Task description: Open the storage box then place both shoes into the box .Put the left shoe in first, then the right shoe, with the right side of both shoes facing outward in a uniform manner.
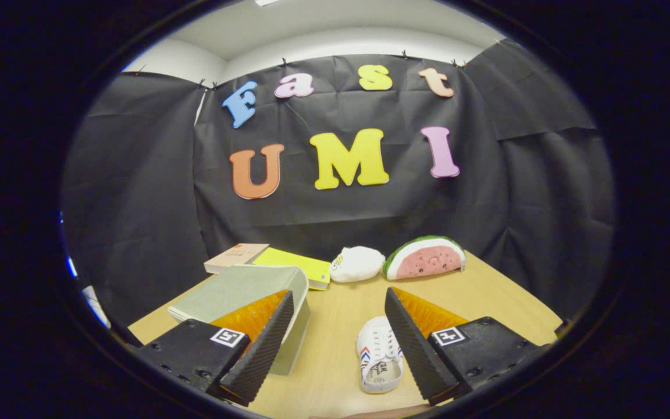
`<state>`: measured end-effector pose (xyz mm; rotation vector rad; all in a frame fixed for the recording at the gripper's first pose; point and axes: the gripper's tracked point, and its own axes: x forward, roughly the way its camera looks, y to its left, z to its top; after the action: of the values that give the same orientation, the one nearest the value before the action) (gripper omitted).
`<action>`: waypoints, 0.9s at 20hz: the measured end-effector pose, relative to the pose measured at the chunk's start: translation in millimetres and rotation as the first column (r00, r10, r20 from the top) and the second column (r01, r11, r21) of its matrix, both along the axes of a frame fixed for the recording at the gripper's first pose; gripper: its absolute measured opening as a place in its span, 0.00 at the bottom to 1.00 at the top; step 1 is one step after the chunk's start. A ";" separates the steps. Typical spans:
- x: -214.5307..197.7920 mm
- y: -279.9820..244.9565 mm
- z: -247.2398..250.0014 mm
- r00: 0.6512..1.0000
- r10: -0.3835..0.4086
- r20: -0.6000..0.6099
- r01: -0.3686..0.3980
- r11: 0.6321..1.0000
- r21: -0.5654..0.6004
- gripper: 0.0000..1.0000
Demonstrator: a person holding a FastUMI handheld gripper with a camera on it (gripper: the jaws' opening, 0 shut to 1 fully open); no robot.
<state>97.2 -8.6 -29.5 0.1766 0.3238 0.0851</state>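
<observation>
Gripper (338, 349) hangs above the table (503, 291), jaws wide and holding nothing. One white shoe (378, 355) lies between the fingers, close to the right one. Storage box (248, 297) sits by the left finger; I judge the packing barely started. Beyond: books (280, 262), plush watermelon (425, 256)

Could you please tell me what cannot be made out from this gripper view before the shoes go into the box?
- Grey-green lidded storage box: the left finger covers its near corner; its inside is hidden by the shut lid.
- White canvas shoe: the right finger overlaps its side, so left or right is unclear.
- The second shoe's whereabouts cannot be told.
- Gripper: fingers open, holding nothing.
- Tan book: cover text too small.
</observation>
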 end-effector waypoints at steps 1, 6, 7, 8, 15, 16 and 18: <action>6.4 -1.4 -0.3 1.000 -0.003 -0.030 0.003 1.000 0.019 1.00; 35.6 3.9 -4.4 0.992 0.067 -0.110 -0.054 0.992 0.114 1.00; 40.5 5.8 -3.6 0.989 0.090 -0.114 -0.073 0.987 0.142 1.00; 44.8 10.6 -3.0 0.987 0.121 -0.109 -0.101 0.980 0.173 1.00; 63.1 57.9 -30.5 0.848 0.478 -0.229 -0.343 0.824 0.450 1.00; 69.4 62.7 -35.5 0.828 0.514 -0.223 -0.358 0.791 0.496 1.00; 76.4 74.2 -41.7 0.772 0.602 -0.206 -0.395 0.707 0.586 1.00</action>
<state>173.7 65.6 -71.2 0.6462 0.7451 0.7124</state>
